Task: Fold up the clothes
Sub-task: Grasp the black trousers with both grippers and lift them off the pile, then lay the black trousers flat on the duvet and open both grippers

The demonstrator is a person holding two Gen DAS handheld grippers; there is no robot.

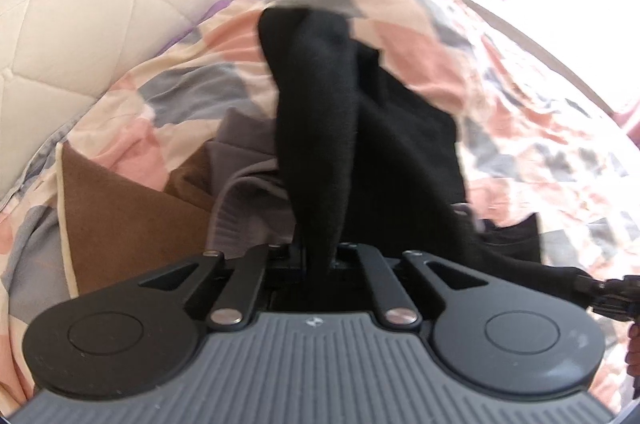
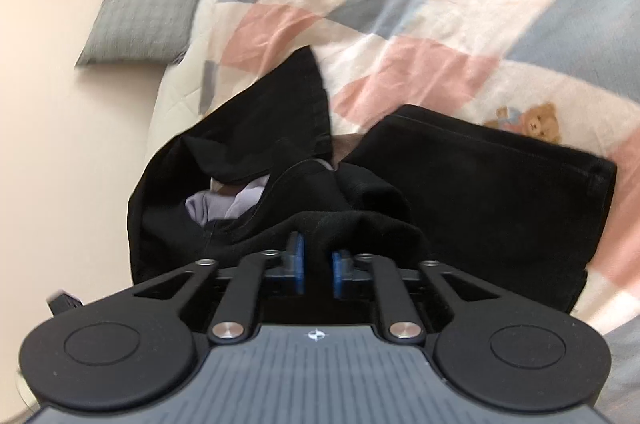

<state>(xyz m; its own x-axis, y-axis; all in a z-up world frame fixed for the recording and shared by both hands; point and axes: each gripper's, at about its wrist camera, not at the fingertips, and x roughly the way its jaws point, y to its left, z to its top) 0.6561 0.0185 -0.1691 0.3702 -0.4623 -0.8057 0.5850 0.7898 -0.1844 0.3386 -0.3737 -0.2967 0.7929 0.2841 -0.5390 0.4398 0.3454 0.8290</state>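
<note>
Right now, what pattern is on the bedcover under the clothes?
Pink, grey-blue and cream patches with small teddy bears on the bedcover; clearest in the right wrist view.

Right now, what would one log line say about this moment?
step: folding | left gripper: shut on black garment | right gripper: shut on black garment | surface: patchwork quilt | nearby: folded black garment

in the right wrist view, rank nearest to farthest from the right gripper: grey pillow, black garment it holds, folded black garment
1. black garment, pinched in the right gripper
2. folded black garment, lying to the right on the quilt
3. grey pillow, far upper left
</note>
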